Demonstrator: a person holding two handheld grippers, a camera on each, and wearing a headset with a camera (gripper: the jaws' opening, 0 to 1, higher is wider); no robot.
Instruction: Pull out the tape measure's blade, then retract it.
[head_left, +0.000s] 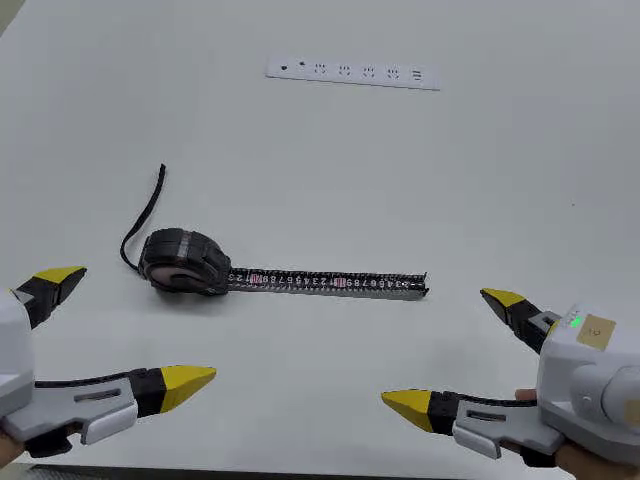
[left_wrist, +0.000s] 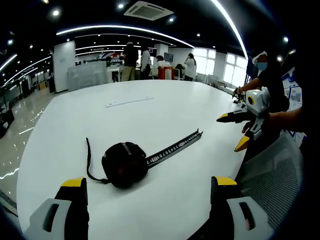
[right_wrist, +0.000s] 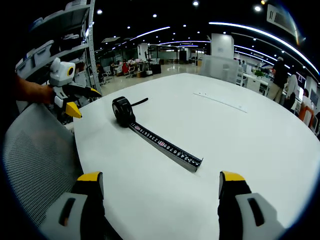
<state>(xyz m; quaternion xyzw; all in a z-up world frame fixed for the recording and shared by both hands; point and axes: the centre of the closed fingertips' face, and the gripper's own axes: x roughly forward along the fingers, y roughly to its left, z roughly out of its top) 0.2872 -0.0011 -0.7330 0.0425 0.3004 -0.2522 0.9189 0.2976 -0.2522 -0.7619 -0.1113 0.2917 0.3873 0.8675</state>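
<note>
A wide, smooth white table (head_left: 500, 190) is seen from above. A black, rounded tape measure case (head_left: 183, 262) is laid on it, its dark numbered blade (head_left: 330, 283) stretched flat to the right, its black wrist strap (head_left: 146, 212) curled behind. A long white power strip (head_left: 352, 72) is placed well apart, farther back.

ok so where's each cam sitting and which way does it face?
Head view: on the headset, facing forward and down at the table; left tongs and right tongs show, both open.
Left gripper view: on the left tongs, facing across the tape measure toward the right tongs; own jaws at bottom.
Right gripper view: on the right tongs, facing along the blade toward the left tongs; own jaws at bottom.
Shared: all three see the tape measure.
</note>
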